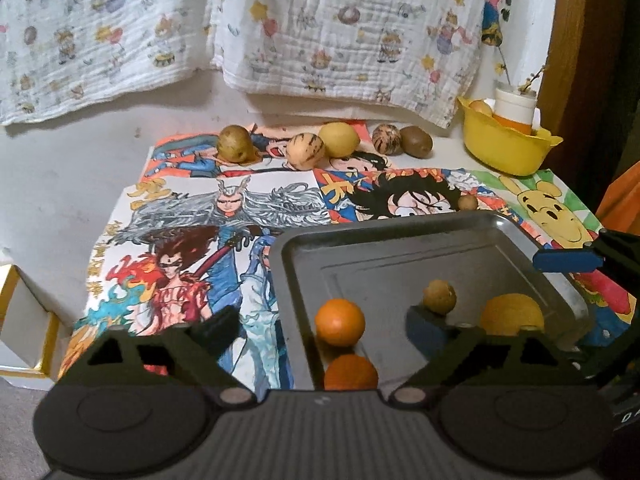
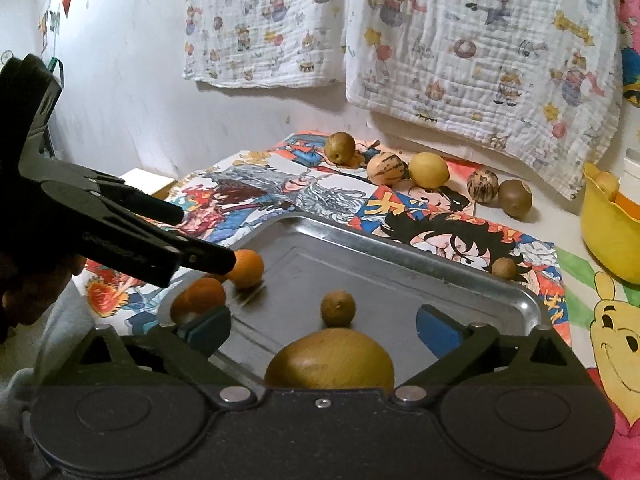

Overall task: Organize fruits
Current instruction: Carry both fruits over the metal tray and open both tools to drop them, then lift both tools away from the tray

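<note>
Two smooth round oranges (image 1: pixel 339 322), steel tray (image 1: pixel 400 232)

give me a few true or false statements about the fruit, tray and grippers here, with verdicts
1. Two oranges lie in the metal tray. True.
2. The tray is empty. False: it holds the oranges, a small brown fruit and a large yellow-brown fruit.
3. The right hand-held gripper is shut on a fruit. False: its jaws stand open, gripping nothing.
4. A row of fruits still sits on the mat beyond the tray. True.
5. The yellow bowl is inside the tray. False: it stands apart, beyond the tray's far right corner.
</note>
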`<state>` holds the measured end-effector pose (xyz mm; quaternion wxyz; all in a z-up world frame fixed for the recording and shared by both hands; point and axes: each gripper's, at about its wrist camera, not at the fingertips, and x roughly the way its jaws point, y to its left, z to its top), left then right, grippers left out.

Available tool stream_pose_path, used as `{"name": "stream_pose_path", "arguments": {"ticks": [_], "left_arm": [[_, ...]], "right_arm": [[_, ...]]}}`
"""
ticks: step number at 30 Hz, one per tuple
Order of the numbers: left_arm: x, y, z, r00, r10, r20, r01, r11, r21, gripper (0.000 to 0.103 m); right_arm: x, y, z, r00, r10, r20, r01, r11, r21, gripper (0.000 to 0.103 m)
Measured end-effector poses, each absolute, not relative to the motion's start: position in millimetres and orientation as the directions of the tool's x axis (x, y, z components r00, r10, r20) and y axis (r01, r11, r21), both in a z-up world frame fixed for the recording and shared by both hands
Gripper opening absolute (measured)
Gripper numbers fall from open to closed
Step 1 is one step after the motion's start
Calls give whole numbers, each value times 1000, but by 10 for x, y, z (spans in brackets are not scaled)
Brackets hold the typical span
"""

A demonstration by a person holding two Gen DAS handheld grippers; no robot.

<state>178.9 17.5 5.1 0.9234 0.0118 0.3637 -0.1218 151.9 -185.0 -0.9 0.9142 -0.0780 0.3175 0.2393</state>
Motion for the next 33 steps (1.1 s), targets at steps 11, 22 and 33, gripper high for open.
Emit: {"name": "stream_pose_path", "arguments": {"ticks": [11,22,33], "left_arm": [[1262,259,97,749,-249,-614,319,948,5,103],[927,275,-23,743,-228,-629,382,917,119,103],[989,453,-90,702,-173,-691,347,930,119,103]], "right_arm": [[1190,-1948,-15,672,375,-639,-493,870,-8,102],[984,-2059,-23,682,311,-662,-482,872,-87,102],[1060,-2230,11,708,257,-657,-429,896,-112,102]]}}
